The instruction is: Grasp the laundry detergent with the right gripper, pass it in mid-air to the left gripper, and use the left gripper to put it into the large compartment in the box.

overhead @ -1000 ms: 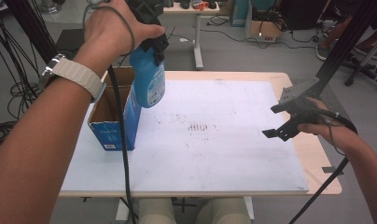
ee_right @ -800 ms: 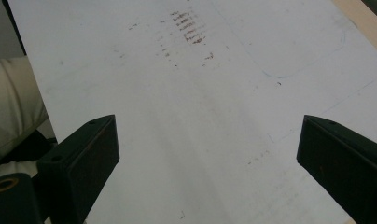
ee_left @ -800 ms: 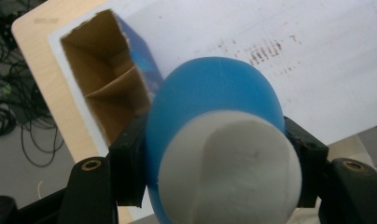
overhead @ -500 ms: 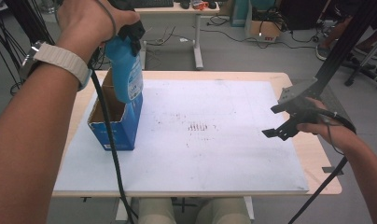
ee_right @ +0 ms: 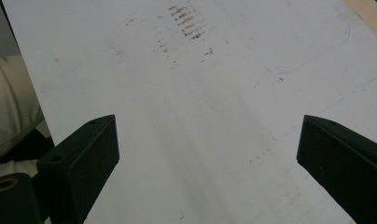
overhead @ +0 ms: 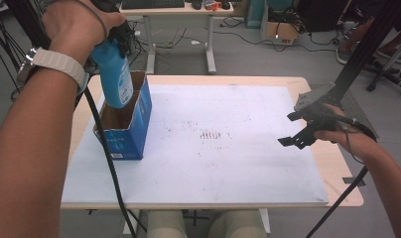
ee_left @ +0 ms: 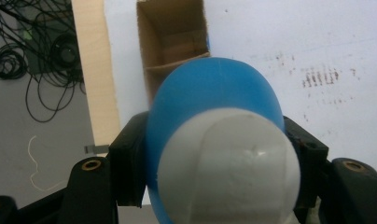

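1. Bottle (overhead: 114, 74), blue with a white cap, hangs at the upper left of the high view, its base inside the open top of the box (overhead: 125, 130).
2. Left tool (ee_left: 214, 154) is clamped on its neck.
3. Right tool (overhead: 297, 128) hovers wide open, holding nothing, over the table (overhead: 238, 168) at right.

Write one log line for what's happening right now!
left gripper: shut on blue bottle | bottle: hanging over open blue box, base at its rim | right gripper: open, holding nothing, over white mat
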The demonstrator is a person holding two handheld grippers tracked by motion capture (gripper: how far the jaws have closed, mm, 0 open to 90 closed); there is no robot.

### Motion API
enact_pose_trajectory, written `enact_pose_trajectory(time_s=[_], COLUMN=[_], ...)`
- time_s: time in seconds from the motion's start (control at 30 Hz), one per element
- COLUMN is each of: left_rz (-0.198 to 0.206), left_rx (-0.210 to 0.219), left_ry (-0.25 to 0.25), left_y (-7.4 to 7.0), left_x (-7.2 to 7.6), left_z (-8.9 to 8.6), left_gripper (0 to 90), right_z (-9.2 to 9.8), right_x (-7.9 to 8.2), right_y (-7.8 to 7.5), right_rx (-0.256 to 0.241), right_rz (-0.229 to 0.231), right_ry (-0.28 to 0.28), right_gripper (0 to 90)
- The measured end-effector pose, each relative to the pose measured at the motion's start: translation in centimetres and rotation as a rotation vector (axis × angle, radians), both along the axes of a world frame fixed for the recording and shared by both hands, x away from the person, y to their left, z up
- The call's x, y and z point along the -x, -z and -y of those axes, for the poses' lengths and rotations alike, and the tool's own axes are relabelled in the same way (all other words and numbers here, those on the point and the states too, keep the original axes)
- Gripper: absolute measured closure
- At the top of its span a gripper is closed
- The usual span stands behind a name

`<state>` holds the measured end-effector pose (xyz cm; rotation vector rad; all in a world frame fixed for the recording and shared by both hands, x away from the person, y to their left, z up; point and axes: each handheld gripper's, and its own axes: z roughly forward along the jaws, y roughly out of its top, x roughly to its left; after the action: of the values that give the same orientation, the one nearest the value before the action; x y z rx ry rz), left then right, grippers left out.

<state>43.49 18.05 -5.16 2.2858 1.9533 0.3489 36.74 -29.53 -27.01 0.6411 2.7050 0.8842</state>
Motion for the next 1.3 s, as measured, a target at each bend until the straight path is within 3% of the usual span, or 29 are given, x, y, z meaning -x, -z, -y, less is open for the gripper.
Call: enact_pose_trajectory(time_s=[0.6,0.83,1.1,1.3], left_rz=[-0.008,-0.016,-0.032,-0.037], left_rx=[0.002,0.01,0.03,0.029], left_ry=[-0.045,-0.059,-0.061,-0.064], left_y=[4.1,6.3,10.2,11.6], left_x=[-1.3,-1.6,-1.9,-2.1], left_z=[-2.2,-2.7,-3.2,-3.2], left_gripper=[37.5,37.5,37.5,37.5], right_z=[-0.1,0.0,0.3,0.4], right_x=[-0.2,-0.3,-0.2,-0.2], right_y=[0.3,0.6,0.8,0.9], right_rx=[-0.014,-0.014,-0.002,-0.003], right_rz=[-0.005,0.001,-0.007,-0.014], right_ry=[0.005,0.004,0.009,0.014], right_gripper=[5.6,5.7,5.7,5.7])
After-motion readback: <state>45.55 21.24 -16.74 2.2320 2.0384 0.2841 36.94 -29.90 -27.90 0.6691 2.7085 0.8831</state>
